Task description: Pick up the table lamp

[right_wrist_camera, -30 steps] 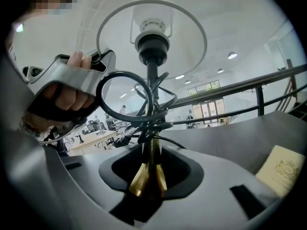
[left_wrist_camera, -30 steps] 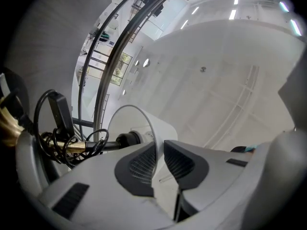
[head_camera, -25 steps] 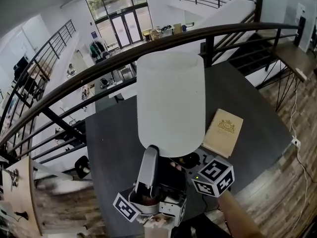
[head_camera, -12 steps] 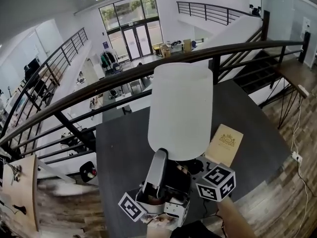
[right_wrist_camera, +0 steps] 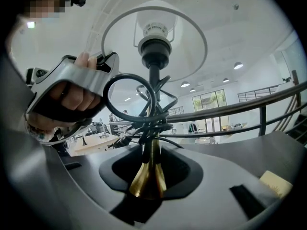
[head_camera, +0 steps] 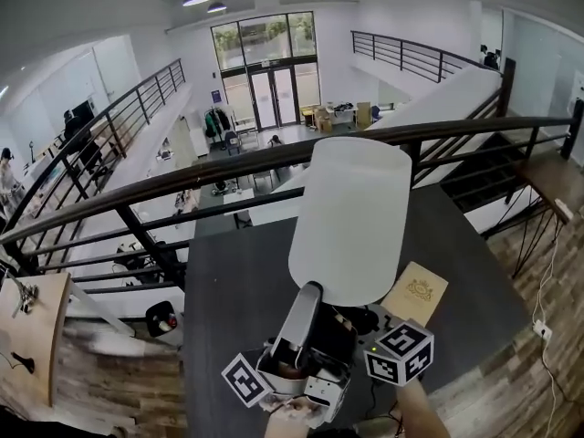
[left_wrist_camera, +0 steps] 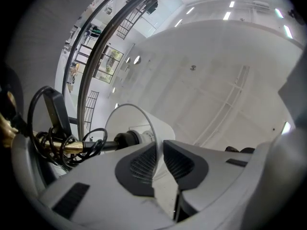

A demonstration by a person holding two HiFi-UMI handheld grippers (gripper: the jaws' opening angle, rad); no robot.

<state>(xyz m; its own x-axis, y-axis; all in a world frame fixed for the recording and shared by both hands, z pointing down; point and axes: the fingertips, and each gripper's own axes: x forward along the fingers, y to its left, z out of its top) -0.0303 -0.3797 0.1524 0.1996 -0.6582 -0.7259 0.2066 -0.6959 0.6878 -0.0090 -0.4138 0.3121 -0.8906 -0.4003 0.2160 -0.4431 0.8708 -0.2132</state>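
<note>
The table lamp has a white drum shade (head_camera: 351, 217) over a brass stem (right_wrist_camera: 148, 176), with a black cord (right_wrist_camera: 139, 104) coiled round the stem. It hangs above the dark table (head_camera: 228, 281). My left gripper (head_camera: 308, 292) points up and is shut on the shade's lower rim; the thin shade wall (left_wrist_camera: 156, 128) runs between its ribbed pads (left_wrist_camera: 144, 164). Below the shade, my right gripper (head_camera: 351, 325) lies nearly level. In the right gripper view it (right_wrist_camera: 149, 178) is shut on the flared brass stem. The bulb socket (right_wrist_camera: 153, 44) shows inside the shade.
A tan book (head_camera: 415, 292) lies on the table to the right of the lamp. A dark handrail (head_camera: 182, 185) runs behind the table, with an open drop to the lower floor beyond. Wooden floor (head_camera: 547, 272) lies to the right.
Both grippers have risen together with the lamp held between them. The shade now sits higher and further right in the head view, and the table lies farther below.
</note>
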